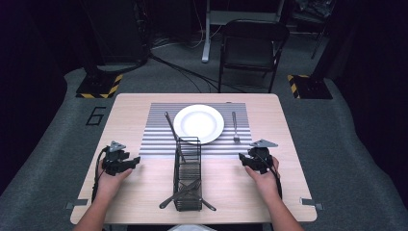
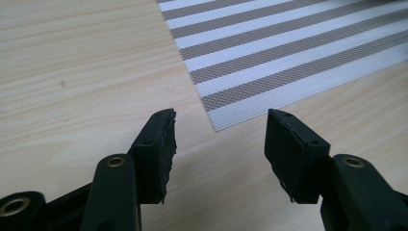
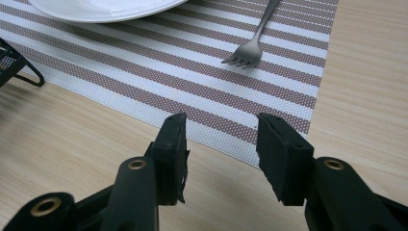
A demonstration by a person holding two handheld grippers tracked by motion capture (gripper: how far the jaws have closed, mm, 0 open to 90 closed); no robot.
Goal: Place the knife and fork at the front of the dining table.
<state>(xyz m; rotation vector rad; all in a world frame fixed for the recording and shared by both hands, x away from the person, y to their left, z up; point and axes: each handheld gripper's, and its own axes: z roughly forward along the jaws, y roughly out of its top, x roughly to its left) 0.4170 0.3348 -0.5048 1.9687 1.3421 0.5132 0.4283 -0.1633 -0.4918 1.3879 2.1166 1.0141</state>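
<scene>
Cutlery waits around the white plate [image 1: 198,122] on the striped placemat [image 1: 159,139] — a fork [image 1: 235,127] at its 3 o'clock, the wire caddy [image 1: 187,175] at 6. Left gripper [image 1: 136,160] and right gripper [image 1: 241,158] flank the caddy at 9 and 3 — jaws apart, gripping nothing. A "6" [image 1: 96,116] marks the floor.

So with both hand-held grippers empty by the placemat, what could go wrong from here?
The wire caddy looks tall and narrow; hooking a utensil that pokes out of its near end might tip it. The fork lies flat on the placemat, so the right hand-held gripper could slip off it or drag the mat.
</scene>
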